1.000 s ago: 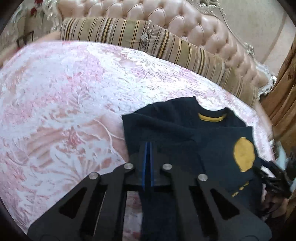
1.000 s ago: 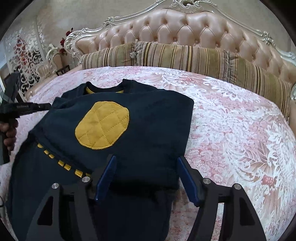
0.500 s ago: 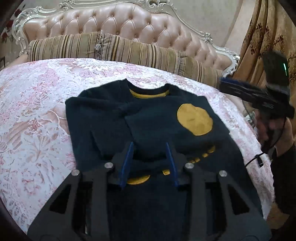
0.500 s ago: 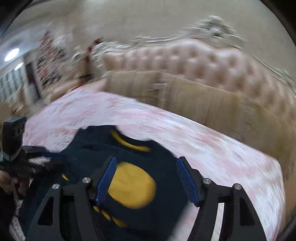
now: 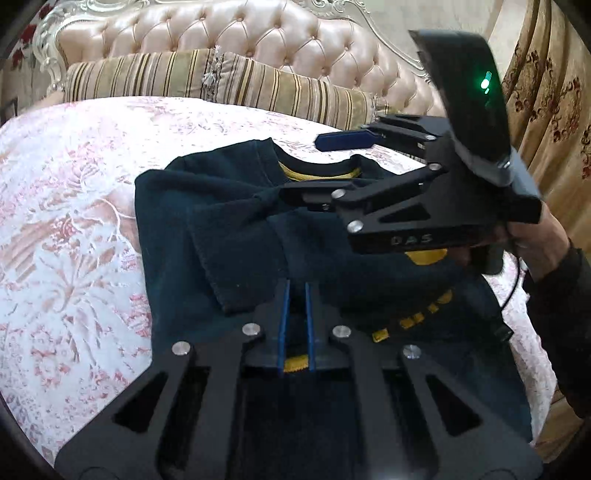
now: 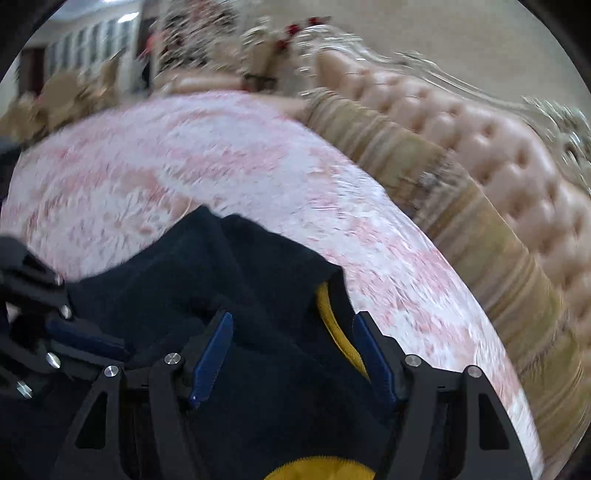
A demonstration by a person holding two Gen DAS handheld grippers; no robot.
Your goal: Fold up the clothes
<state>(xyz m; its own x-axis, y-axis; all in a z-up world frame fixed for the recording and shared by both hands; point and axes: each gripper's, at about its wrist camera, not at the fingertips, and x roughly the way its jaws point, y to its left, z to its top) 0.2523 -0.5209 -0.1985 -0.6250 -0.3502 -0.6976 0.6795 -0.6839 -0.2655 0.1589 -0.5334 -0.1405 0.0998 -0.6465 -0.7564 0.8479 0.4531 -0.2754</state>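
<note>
Lying on the pink bed: navy sweater, sleeves folded inward. Left gripper was pinched narrow on its yellow-trimmed hem; right gripper was wide above the collar. Advice: lift hem evenly, land it square to the neckline.

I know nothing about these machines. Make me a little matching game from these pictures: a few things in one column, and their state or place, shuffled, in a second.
Things:
1. left tool
2. right tool
3. navy sweater
4. striped bolster

States or places:
A. lies along the padded headboard
B. fingers wide apart, above the cloth
C. spread on the pink bedspread
D. fingers nearly together, cloth between them

Pairs: 1-D, 2-B, 3-C, 4-A
</note>
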